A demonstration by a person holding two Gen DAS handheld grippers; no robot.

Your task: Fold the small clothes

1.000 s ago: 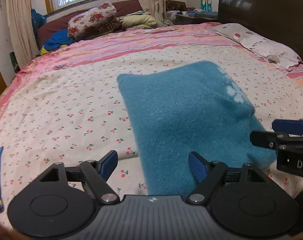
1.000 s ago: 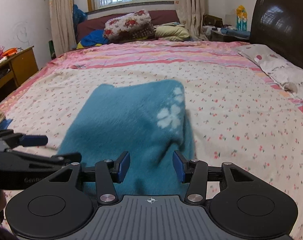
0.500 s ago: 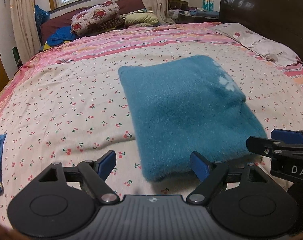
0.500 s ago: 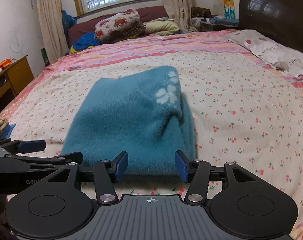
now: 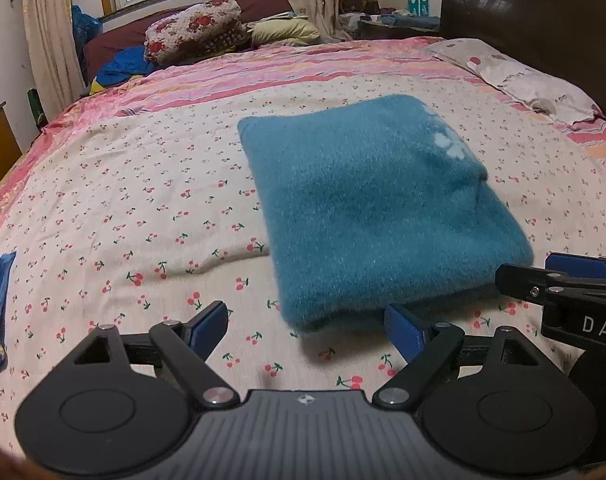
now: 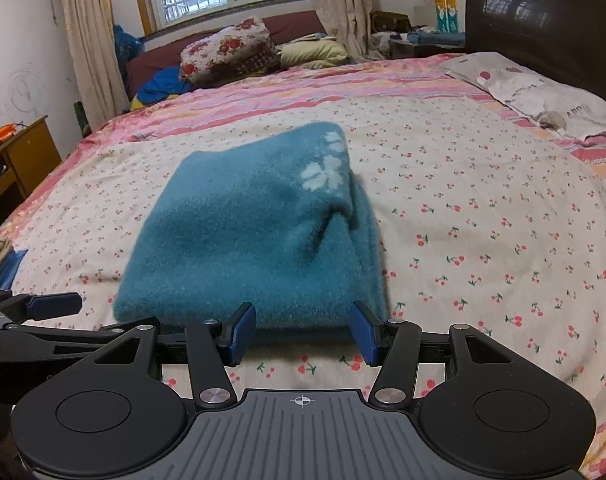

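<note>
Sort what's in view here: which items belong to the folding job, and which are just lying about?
Job:
- folded fuzzy teal garment with pale flower print
- left gripper, jaws opening, nothing between them
- right gripper, empty

Lying about:
- red-flowered bundle of bedding
- white spotted pillow
- wooden side table

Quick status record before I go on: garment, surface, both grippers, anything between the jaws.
garment: blue fleece garment, folded, white flower print near its far right corner
surface: cherry-print bedsheet
left gripper: jaws opening, nothing between them, just short of the garment's near edge
right gripper: open, empty, at the near edge
held: nothing
</note>
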